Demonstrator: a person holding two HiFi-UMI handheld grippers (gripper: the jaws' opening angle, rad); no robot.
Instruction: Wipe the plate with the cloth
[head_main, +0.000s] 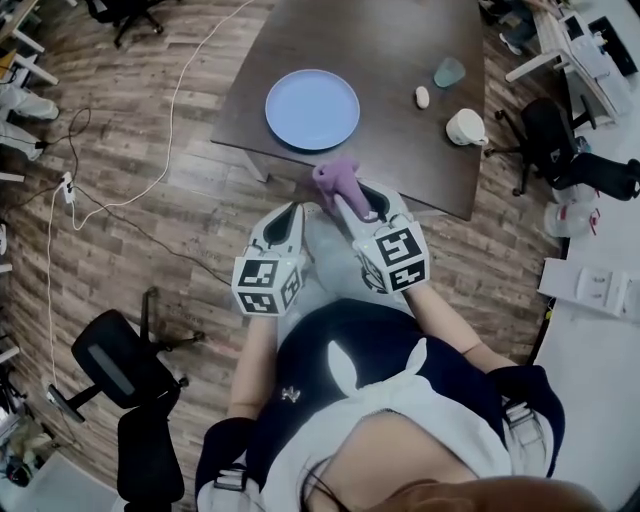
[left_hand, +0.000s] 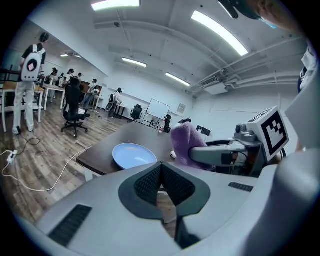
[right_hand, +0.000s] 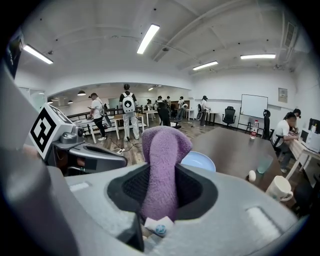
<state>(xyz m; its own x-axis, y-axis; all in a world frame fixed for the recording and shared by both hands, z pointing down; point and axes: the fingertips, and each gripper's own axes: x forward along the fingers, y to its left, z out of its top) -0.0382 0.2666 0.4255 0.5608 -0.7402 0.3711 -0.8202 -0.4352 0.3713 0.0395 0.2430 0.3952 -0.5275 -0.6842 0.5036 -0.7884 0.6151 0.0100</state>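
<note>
On one table (head_main: 400, 60) — one plate (head_main: 312, 109), right gripper (head_main: 346, 204) clamping one cloth (head_main: 335, 176), left gripper (head_main: 292, 211) closed

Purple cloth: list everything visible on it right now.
The purple cloth looks like fuzzy, plush fabric, bunched into a thick roll. It is pinched between the jaws of the right gripper and sticks out past the fingertips with a rounded, folded-over end. Only those jaws touch it; the left gripper is alongside, apart. It is held in the air by the table's near edge, short of the blue plate.
</note>
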